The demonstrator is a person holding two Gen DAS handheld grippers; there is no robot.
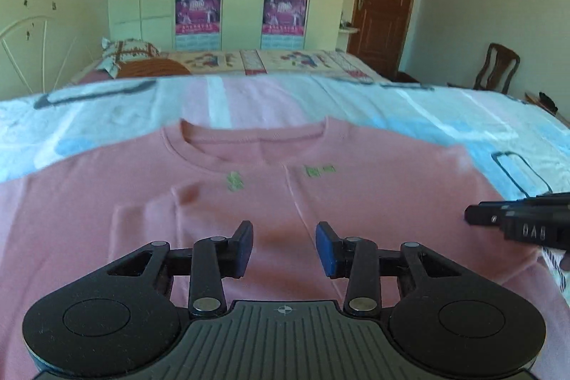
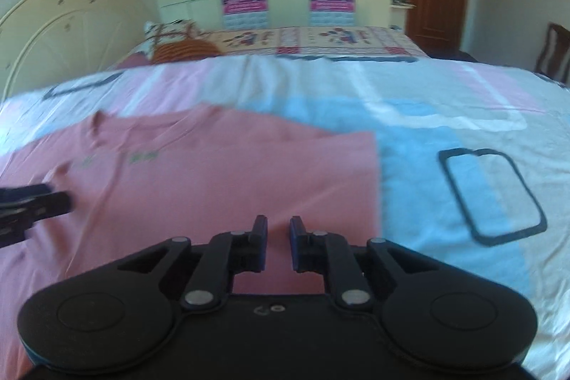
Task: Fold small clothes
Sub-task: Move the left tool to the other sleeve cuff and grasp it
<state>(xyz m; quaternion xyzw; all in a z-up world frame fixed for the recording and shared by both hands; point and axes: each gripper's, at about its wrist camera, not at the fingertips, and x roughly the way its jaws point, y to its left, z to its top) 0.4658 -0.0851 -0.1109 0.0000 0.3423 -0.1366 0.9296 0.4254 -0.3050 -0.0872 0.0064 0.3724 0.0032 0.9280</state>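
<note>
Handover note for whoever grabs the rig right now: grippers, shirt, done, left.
Left gripper: open, empty, above the middle of the pink shirt.
Right gripper: open with a narrower gap, empty, above the shirt near its right edge.
Shirt lies flat, front up, collar away from you, on the striped bedsheet.
Done: shirt spread out; no fold visible.
Left: all folds. Right sleeve area looks straight-edged, though blur makes that uncertain.

Pink T-shirt point(image 1: 249, 194), small green chest print, flat face-up, collar far side
</note>
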